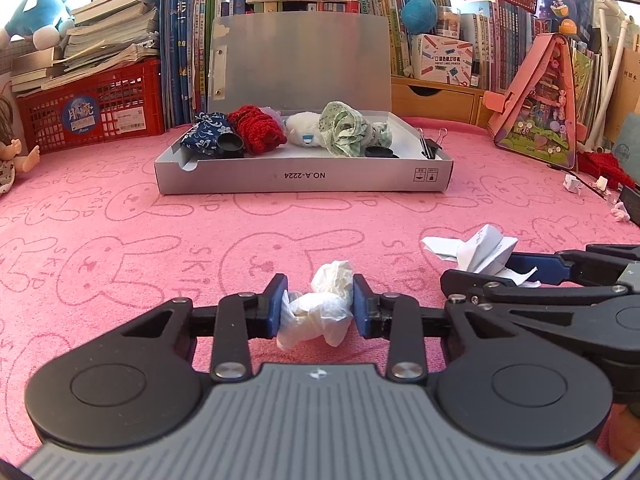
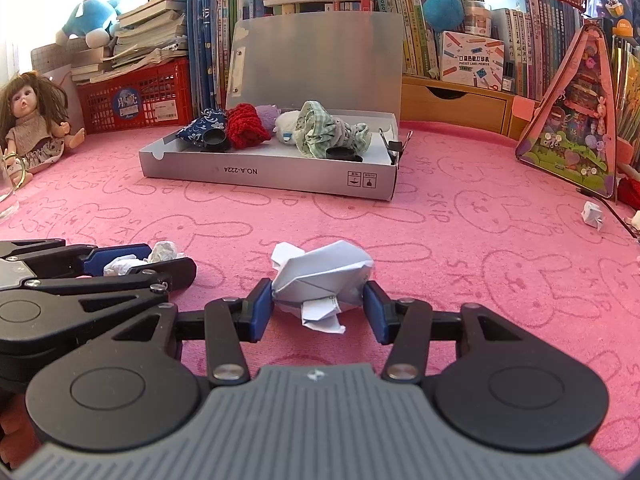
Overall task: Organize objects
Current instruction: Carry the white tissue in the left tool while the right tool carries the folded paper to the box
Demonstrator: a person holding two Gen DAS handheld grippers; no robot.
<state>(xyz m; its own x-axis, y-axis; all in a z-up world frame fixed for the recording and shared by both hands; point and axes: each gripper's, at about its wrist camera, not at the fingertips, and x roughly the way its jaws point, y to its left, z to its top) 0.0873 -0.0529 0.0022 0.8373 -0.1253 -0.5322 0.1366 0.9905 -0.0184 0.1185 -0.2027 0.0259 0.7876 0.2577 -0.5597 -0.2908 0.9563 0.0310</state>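
**Two paper scraps gripped, side by side, on the pink cloth**

The crumpled white tissue wad (image 1: pixel 316 312) sits on the pink rabbit-print cloth (image 1: pixel 120 248), near its front edge, pinched between the blue pads of the left gripper (image 1: pixel 320 306); both pads press into the wad, so the jaws are clamped on it. Just beside it, toward the right edge, the folded white paper (image 2: pixel 324 276) lies on the same cloth with the right gripper (image 2: pixel 320 308) closed around it, each blue pad touching a side of the paper. The two grippers lie close together, nearly parallel, both pointing toward the back edge.

Further back, in the middle of the cloth, stands an open grey cardboard box (image 1: pixel 304 178) with its lid raised upright behind it. Inside, from left to right, lie a navy floral cloth (image 1: pixel 204 136), a red knitted piece (image 1: pixel 258 128), a white plush item (image 1: pixel 302 130) and a green checked cloth (image 1: pixel 348 130); black binder clips (image 1: pixel 430 144) rest in its right end.

Near the right edge a small crumpled paper scrap (image 2: pixel 592 214) lies alone. At the left edge a doll (image 2: pixel 34 120) sits beside a red plastic crate (image 2: pixel 140 98). Books (image 1: pixel 420 20) and blue plush toys (image 1: pixel 38 16) line the back edge.
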